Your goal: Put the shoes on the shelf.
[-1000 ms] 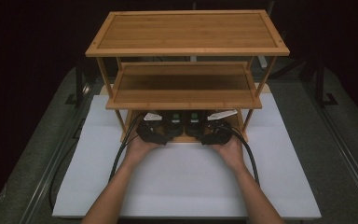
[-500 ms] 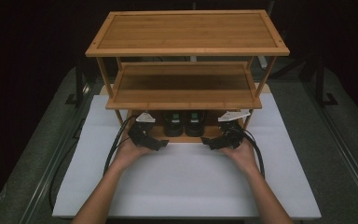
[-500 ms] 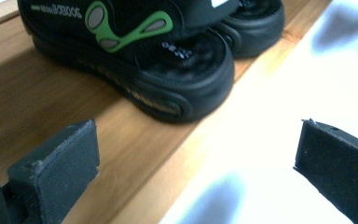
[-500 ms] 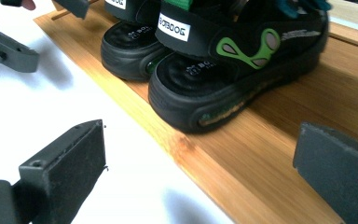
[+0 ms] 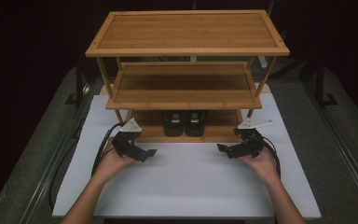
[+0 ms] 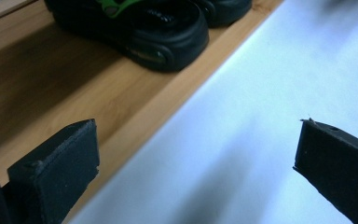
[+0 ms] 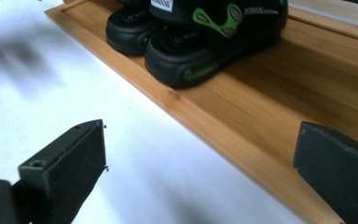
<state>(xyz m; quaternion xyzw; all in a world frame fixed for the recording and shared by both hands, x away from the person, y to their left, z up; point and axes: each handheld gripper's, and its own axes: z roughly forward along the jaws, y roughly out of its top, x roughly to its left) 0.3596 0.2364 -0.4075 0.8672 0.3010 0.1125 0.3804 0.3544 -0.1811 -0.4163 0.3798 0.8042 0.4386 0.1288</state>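
Observation:
A pair of black shoes (image 5: 184, 122) with green trim stands side by side in the middle of the bottom shelf of a three-tier bamboo rack (image 5: 186, 88). My left gripper (image 5: 150, 152) hovers over the white mat left of the shoes, and my right gripper (image 5: 221, 149) hovers to their right. Both point inward and have just been opening; nothing is between their jaws. In the left gripper view the left gripper (image 6: 196, 158) stands wide open, the shoes (image 6: 154, 28) farther off. The right gripper (image 7: 200, 163) is equally wide, facing the shoes (image 7: 200, 42).
The rack stands at the far end of a white mat (image 5: 186, 186) on a grey table (image 5: 42, 154). Its middle and top shelves carry nothing. The rack's thin legs (image 5: 103, 74) flank the bottom shelf. Cables trail from both grippers over the mat.
Both grippers have drawn back from the shoes and spread apart, left going left and right going right, toward the person. Their jaws have opened. The shoes stay on the bottom shelf.

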